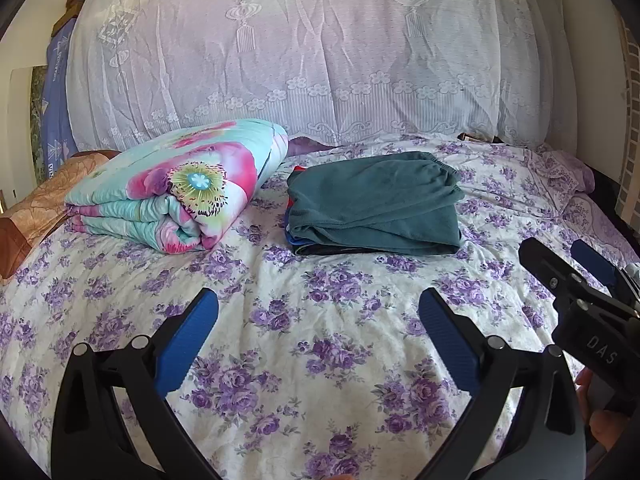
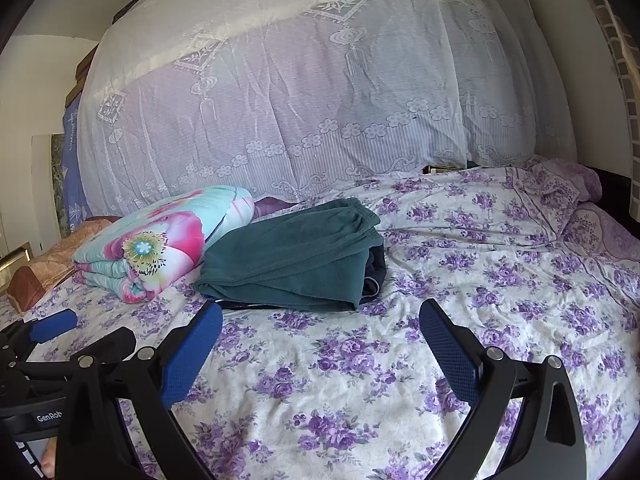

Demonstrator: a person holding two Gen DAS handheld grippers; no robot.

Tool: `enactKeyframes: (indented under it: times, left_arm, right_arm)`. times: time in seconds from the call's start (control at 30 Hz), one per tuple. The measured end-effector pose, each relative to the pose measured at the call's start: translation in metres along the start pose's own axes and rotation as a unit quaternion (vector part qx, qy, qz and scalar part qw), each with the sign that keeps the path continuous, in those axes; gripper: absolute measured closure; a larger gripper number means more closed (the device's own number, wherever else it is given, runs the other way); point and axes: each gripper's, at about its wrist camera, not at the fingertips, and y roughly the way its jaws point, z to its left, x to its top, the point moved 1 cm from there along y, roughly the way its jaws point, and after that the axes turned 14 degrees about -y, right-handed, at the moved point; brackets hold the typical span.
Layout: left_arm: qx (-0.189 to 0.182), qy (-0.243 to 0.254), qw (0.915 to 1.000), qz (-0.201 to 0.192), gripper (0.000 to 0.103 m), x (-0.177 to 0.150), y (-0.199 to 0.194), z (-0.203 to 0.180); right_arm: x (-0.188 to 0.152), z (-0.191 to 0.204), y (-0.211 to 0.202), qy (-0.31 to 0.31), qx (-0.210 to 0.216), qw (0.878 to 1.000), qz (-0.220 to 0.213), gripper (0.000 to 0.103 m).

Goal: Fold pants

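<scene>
Teal pants (image 1: 374, 204) lie folded on top of a small stack of other folded clothes on the bed; the right wrist view shows the same teal pants (image 2: 292, 260) with dark garments peeking out beneath. My left gripper (image 1: 318, 312) hovers open over the floral sheet, short of the stack, with nothing between its blue pads. My right gripper (image 2: 320, 324) is open too, just in front of the stack and holding nothing. Each gripper appears in the other's view: the right gripper (image 1: 568, 256) at the right edge, the left gripper (image 2: 86, 326) at the lower left.
A folded flowery quilt (image 1: 176, 188) sits left of the stack. White lace netting (image 1: 304, 52) hangs behind the bed. A tan pillow (image 1: 36, 204) lies at the far left and a purple pillow (image 2: 560, 196) at the far right. The purple-flowered sheet (image 1: 320, 380) spreads in front.
</scene>
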Motion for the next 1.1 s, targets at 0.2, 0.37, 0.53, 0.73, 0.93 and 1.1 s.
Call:
enactKeyframes:
  times: [0.2,0.37,0.53,0.73,0.93,1.1]
  left_arm:
    - [-0.001,0.000,1.0000,0.002,0.005,-0.0007,0.0006,0.0001]
    - [-0.001,0.000,1.0000,0.002,0.005,-0.0008,0.0007,0.0005]
    - [-0.001,0.000,1.0000,0.003,0.005,-0.0015,0.0008,0.0006]
    - [-0.001,-0.001,1.0000,0.003,0.005,-0.0011,0.0004,0.0003]
    - [0.000,-0.001,1.0000,0.001,0.005,-0.0021,0.0006,0.0010]
    - [-0.011,-0.007,0.9998,0.013,0.005,-0.0029,0.0032,0.0033]
  right_arm:
    - [0.0001,0.0002,0.0000,0.001,0.001,1.000,0.000,0.004]
    - [0.0002,0.0012,-0.0003,0.001,0.001,1.000,0.000,0.004]
    - [0.0003,0.0011,-0.0005,0.001,0.000,1.000,0.000,0.004]
    - [0.0002,0.0010,-0.0005,0.002,0.001,1.000,0.001,0.004]
    - [0.0003,0.0009,-0.0004,0.002,0.001,1.000,0.001,0.004]
    - [0.0005,0.0016,-0.0009,0.002,0.000,1.000,0.001,0.004]
